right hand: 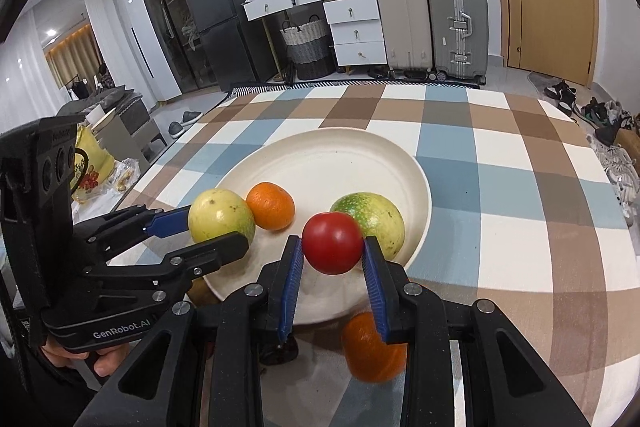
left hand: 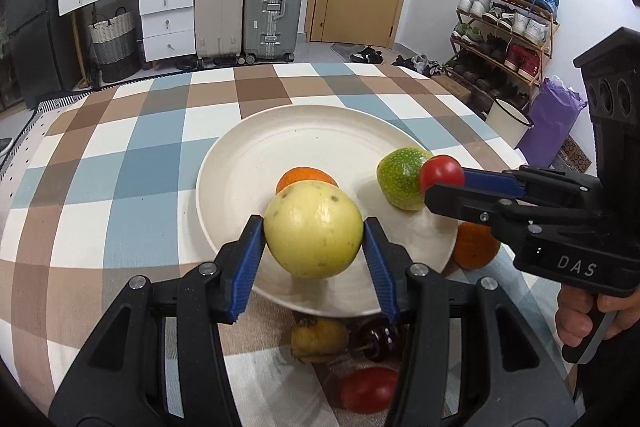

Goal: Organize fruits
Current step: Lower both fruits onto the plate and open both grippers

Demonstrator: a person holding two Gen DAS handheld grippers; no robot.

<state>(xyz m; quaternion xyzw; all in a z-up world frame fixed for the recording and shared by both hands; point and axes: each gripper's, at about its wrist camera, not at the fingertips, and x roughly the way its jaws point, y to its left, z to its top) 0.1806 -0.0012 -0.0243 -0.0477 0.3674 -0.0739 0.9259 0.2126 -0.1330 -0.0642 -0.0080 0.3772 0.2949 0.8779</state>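
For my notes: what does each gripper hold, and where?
Left gripper: yellow fruit, pads on its two sides. Right gripper: red tomato, likewise.

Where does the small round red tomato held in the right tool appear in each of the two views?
Left wrist view: the small round red tomato is at the right, in front of the green speckled fruit.
Right wrist view: the tomato is at lower centre, between the blue pads.
Shared landmark: the round cream plate.
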